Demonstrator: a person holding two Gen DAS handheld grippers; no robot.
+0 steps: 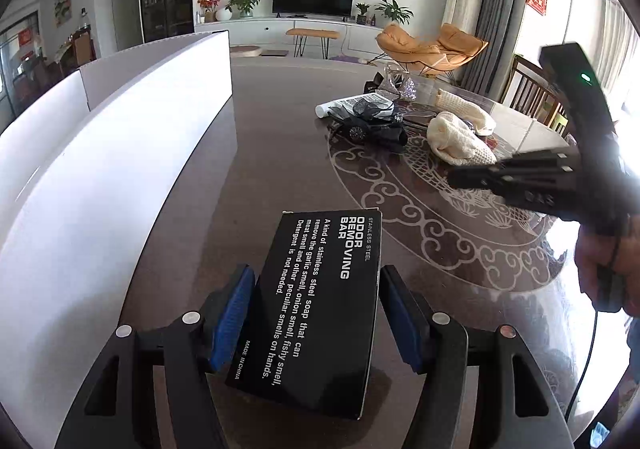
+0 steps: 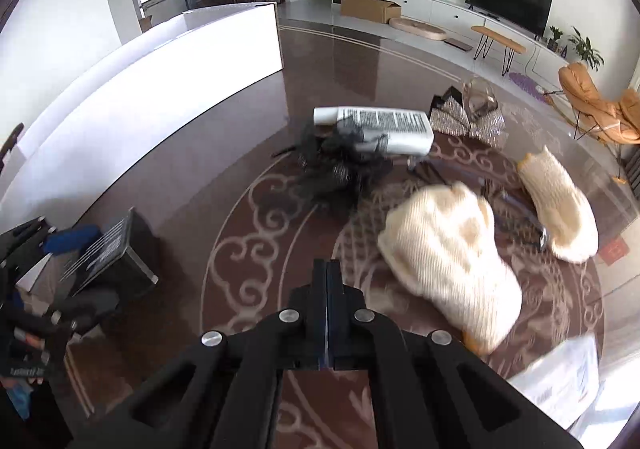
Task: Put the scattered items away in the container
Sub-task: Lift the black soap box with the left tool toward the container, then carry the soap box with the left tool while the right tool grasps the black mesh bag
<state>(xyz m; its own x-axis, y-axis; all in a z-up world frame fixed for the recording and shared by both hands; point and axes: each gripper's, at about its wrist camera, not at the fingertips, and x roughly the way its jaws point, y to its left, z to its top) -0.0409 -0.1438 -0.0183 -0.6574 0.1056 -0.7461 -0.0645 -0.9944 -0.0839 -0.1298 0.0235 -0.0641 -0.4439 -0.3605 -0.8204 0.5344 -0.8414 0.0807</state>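
Note:
A black box (image 1: 324,309) printed "ODOR REMOVING BAR" sits between the blue pads (image 1: 232,313) of my left gripper (image 1: 316,273), which is shut on its long sides. In the right wrist view the box (image 2: 108,249) hangs tilted just above the dark table, close to the white container (image 2: 160,81). That container's wall (image 1: 120,153) stands just left of the box. My right gripper (image 2: 327,289) is shut with nothing in it, above the table near a cream knitted glove (image 2: 448,257). It also shows at the right (image 1: 454,179).
Scattered on the patterned table (image 2: 248,209) are a white tube (image 2: 384,125), a black lace piece (image 2: 340,173), a silver bow (image 2: 468,117), glasses (image 2: 524,209) and a second cream glove (image 2: 560,209). A white packet (image 2: 560,381) lies near the front right edge.

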